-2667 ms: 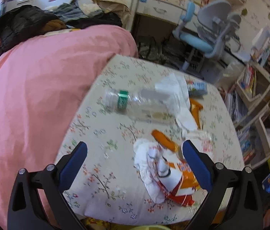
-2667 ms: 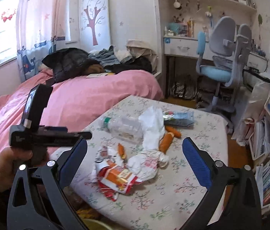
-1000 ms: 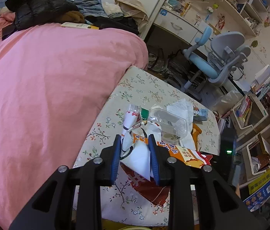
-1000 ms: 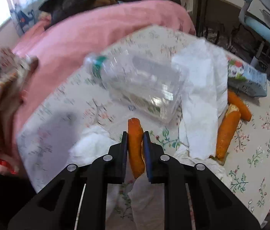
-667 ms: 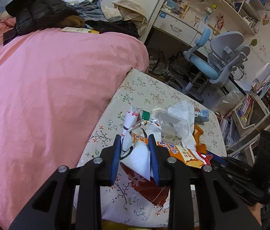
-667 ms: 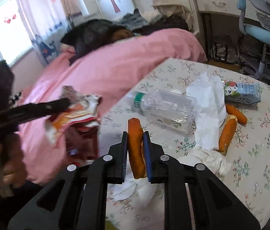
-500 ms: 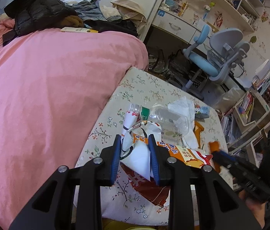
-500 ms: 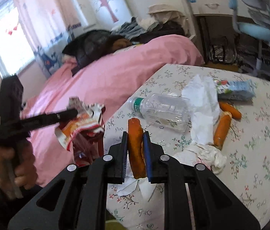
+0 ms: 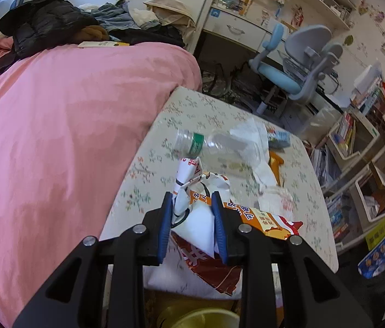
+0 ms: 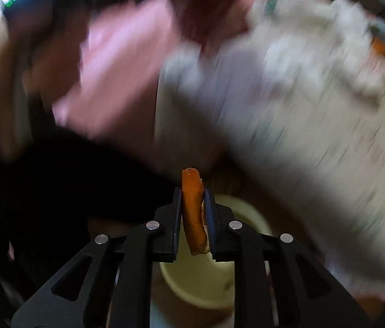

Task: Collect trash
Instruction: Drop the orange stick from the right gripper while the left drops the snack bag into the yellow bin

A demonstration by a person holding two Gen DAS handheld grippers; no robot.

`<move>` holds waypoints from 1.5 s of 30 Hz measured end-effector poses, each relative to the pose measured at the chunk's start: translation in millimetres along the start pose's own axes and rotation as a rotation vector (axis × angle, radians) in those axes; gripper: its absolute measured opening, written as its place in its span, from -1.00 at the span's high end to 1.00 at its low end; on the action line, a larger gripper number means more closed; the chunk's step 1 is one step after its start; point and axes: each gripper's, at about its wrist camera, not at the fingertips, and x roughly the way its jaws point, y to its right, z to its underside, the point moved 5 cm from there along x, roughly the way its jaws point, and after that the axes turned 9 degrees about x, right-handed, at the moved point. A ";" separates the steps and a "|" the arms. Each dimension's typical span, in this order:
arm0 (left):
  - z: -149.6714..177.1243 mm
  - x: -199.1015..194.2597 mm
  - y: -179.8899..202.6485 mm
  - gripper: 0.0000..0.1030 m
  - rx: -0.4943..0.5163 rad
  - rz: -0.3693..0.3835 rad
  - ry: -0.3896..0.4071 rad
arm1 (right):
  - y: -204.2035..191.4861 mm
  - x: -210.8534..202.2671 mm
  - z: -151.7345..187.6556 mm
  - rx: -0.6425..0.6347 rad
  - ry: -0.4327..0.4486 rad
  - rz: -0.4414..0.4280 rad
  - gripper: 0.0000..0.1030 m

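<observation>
My left gripper [image 9: 191,203] is shut on a crumpled orange, red and white snack wrapper [image 9: 206,218] and holds it above the near edge of the floral table [image 9: 214,114]. An empty clear plastic bottle [image 9: 219,150], white tissues [image 9: 249,134], an orange peel piece [image 9: 275,161] and a small blue carton [image 9: 280,138] lie on the table. My right gripper [image 10: 192,194] is shut on an orange peel piece [image 10: 192,210] and points down over a pale yellow bin [image 10: 200,278]. The right wrist view is heavily blurred.
A pink bed [image 9: 56,136] borders the table on the left. The yellow bin's rim [image 9: 200,317] shows below the table's near edge. A blue-grey desk chair [image 9: 293,73] and crowded shelves [image 9: 356,147] stand behind and to the right.
My right gripper has swung down from above the table to over the yellow bin, still gripping the orange piece. My left gripper has stayed in place with the wrapper.
</observation>
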 end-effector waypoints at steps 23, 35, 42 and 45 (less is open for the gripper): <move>184.6 17.3 140.3 0.20 0.596 0.083 -0.462 | 58.9 -147.5 -2.3 0.323 0.572 -0.019 -0.40; 175.5 25.6 116.1 -0.30 0.479 0.057 -0.438 | 77.6 -155.4 5.3 0.377 0.617 -0.029 -0.45; 170.9 17.4 107.4 -0.30 0.427 0.061 -0.395 | 98.9 -152.4 11.1 0.459 0.640 -0.072 -0.46; 159.4 12.1 108.7 -0.30 0.411 0.073 -0.339 | 103.5 -151.5 8.8 0.474 0.654 -0.078 -0.46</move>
